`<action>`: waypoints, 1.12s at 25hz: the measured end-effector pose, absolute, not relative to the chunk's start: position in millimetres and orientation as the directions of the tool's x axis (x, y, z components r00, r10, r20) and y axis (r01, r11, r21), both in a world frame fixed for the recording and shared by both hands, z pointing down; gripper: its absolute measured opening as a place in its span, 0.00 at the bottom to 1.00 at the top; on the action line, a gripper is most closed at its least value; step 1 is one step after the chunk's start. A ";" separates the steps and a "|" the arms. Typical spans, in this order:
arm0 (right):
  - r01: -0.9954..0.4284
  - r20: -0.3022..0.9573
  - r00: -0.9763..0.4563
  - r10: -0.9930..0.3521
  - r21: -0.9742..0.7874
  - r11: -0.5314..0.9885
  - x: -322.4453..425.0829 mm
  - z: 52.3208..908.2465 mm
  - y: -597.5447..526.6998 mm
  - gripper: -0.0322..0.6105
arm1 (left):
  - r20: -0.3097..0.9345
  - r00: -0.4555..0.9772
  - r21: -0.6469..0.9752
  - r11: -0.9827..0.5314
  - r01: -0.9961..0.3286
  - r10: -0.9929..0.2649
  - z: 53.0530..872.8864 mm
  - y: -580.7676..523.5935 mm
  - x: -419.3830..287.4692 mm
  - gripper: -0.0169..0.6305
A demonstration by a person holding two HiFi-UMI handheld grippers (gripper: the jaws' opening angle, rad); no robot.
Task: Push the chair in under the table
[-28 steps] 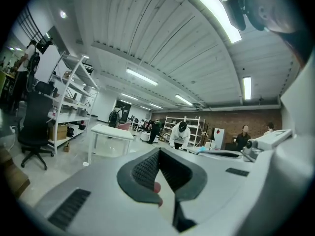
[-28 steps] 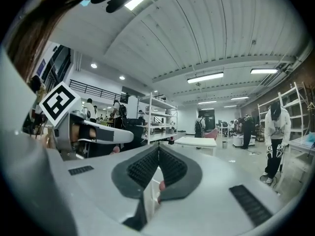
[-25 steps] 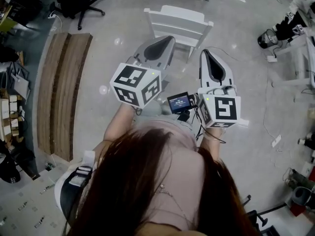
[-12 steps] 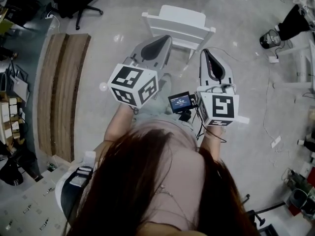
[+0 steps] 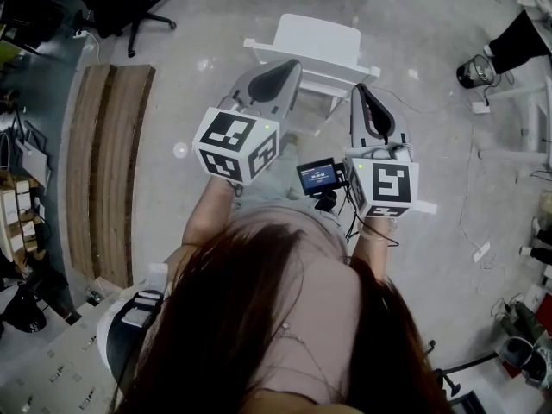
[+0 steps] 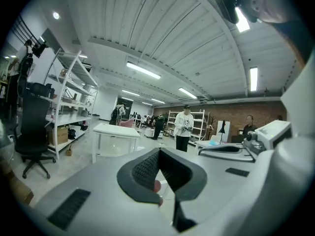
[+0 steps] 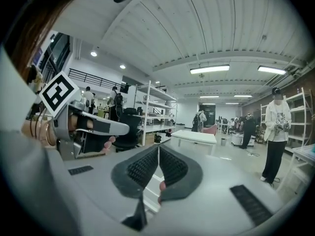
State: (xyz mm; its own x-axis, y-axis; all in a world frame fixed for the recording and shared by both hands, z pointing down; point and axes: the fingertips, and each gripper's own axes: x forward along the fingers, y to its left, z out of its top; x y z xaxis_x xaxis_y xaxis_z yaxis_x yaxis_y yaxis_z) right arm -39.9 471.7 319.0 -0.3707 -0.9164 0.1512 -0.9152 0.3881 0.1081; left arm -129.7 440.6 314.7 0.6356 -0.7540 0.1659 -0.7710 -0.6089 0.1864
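Note:
A white wooden chair (image 5: 312, 43) stands on the grey floor just ahead of me, its back rail towards me. My left gripper (image 5: 289, 65) is shut and empty, with its tip over the left part of the back rail. My right gripper (image 5: 362, 91) is also shut and empty, at the rail's right end. Whether either tip touches the rail I cannot tell. In the left gripper view the shut jaws (image 6: 158, 154) point across the room at a white table (image 6: 115, 131). The right gripper view shows the shut jaws (image 7: 158, 149) and the same table (image 7: 194, 136) beyond.
A long wooden bench (image 5: 112, 162) lies on the floor at the left, a black office chair (image 5: 129, 7) behind it. Cables and a power strip (image 5: 479, 248) lie at the right. White shelving (image 6: 69, 112) lines the left wall. A person in white (image 7: 275, 132) stands further off.
Both grippers have moved forward together towards the chair; their tips now lie over its back rail. Both stay shut.

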 end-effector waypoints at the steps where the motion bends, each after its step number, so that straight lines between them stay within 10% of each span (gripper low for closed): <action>1: -0.914 0.157 -0.374 -0.914 0.106 0.392 -39.8 320.0 466.5 0.08 | 0.172 0.639 0.181 -0.613 -0.769 -0.750 315.9 435.9 -129.1 0.04; 28: -0.851 0.399 -0.391 -0.829 0.186 0.491 -53.9 406.6 360.4 0.09 | 0.334 0.695 0.175 -0.683 -0.709 -0.637 383.6 330.5 -130.7 0.04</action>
